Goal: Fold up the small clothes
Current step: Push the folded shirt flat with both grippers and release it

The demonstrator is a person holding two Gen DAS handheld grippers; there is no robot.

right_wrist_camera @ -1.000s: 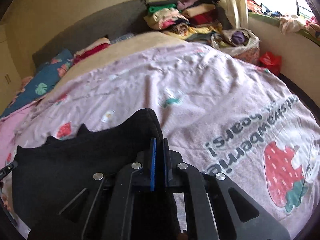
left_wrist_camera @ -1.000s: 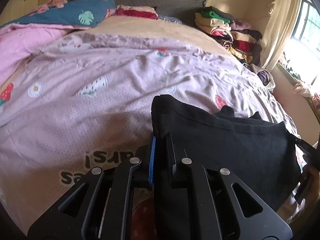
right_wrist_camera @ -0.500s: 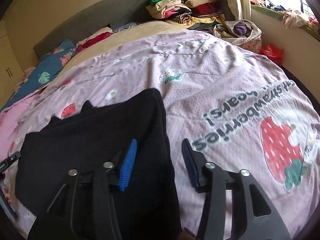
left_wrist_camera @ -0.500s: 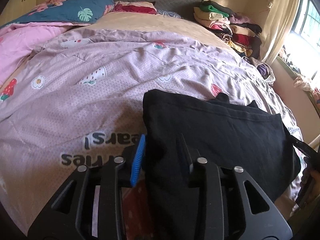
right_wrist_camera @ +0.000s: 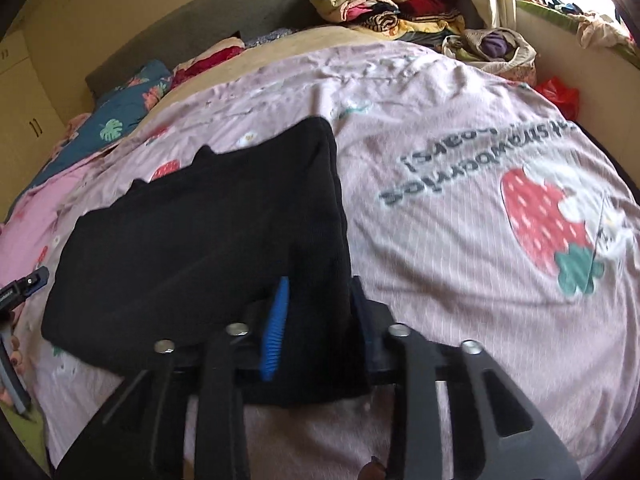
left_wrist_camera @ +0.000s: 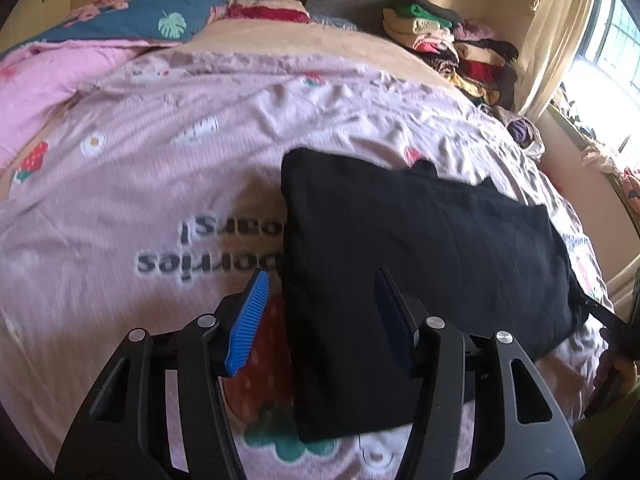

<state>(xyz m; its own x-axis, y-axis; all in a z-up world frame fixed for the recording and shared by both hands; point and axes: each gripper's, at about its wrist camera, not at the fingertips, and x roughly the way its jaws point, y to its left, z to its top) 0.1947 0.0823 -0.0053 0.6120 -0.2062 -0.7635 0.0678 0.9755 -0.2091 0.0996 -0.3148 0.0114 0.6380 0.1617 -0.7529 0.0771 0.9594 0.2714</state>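
A black garment (left_wrist_camera: 420,256) lies folded flat on the pink strawberry bedspread (left_wrist_camera: 120,184); it also shows in the right wrist view (right_wrist_camera: 200,248). My left gripper (left_wrist_camera: 320,292) is open, its jaws straddling the garment's near left edge just above the cloth. My right gripper (right_wrist_camera: 320,296) is open, its jaws on either side of the garment's near right corner. Neither holds the cloth.
A stack of folded clothes (left_wrist_camera: 448,48) sits at the far right of the bed, near the curtain and window. Pillows and a blue leaf quilt (left_wrist_camera: 132,20) lie by the headboard. A cloth bag (right_wrist_camera: 492,48) and a red bag (right_wrist_camera: 560,92) lie beside the bed.
Both grippers were shut on the black garment a second ago, then opened and let it go. The garment now lies flat on the bedspread and both grippers have drawn back slightly.
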